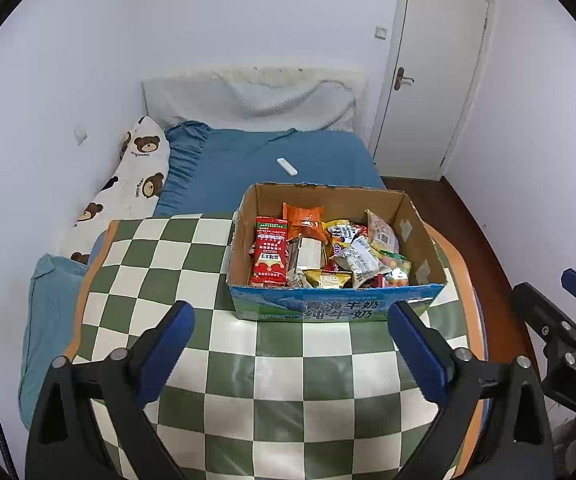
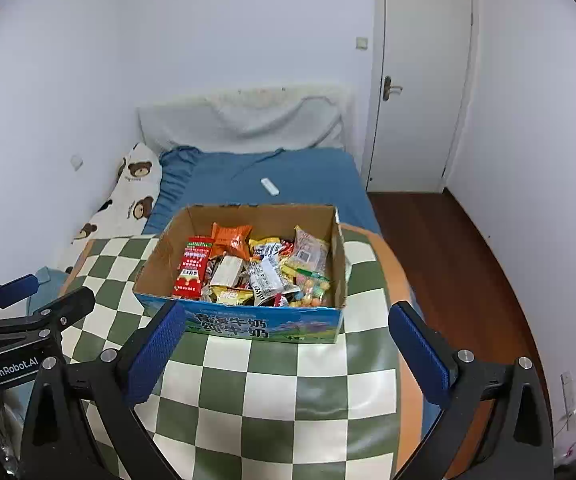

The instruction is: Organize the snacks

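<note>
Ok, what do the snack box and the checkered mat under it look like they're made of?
The snack box looks like corrugated cardboard: plain brown inner walls, a torn back edge, glossy blue print outside. The checkered mat seems to be smooth vinyl or coated fabric, since its green and cream squares show a soft sheen; the exact material is unclear.

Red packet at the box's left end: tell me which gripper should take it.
Probably left. The red packet lies at the cardboard box's left end, nearer the left gripper. The right gripper is equally open and empty but faces the box's centre.
</note>
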`<act>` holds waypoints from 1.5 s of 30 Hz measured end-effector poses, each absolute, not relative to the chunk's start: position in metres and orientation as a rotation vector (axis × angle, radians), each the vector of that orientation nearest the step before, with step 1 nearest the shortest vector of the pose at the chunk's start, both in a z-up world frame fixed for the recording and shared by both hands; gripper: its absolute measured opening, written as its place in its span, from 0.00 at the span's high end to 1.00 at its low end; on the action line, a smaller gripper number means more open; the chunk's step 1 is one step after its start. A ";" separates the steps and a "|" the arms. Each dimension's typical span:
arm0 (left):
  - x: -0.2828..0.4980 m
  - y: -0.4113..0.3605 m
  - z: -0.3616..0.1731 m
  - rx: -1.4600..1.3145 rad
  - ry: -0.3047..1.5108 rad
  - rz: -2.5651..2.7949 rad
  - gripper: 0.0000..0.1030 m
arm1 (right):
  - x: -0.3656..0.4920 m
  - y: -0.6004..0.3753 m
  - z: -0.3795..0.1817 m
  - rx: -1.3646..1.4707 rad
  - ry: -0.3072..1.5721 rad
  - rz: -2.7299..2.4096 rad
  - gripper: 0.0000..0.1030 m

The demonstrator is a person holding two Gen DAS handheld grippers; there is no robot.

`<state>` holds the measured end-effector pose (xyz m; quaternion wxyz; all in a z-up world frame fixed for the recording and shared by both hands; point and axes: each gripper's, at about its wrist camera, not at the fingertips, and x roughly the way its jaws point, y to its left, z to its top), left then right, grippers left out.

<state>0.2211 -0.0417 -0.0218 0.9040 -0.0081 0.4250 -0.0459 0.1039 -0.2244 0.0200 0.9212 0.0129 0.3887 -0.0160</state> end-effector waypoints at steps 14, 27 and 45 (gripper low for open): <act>0.186 -0.043 0.001 -0.002 0.804 -0.076 0.01 | 0.062 -0.219 0.053 0.011 0.713 -0.025 0.00; 0.231 -0.051 -0.022 0.043 0.813 -0.020 0.01 | 0.105 -0.226 0.018 0.035 0.729 -0.057 0.00; 0.277 -0.054 -0.045 0.051 0.827 0.004 0.01 | 0.158 -0.231 -0.015 0.042 0.748 -0.093 0.00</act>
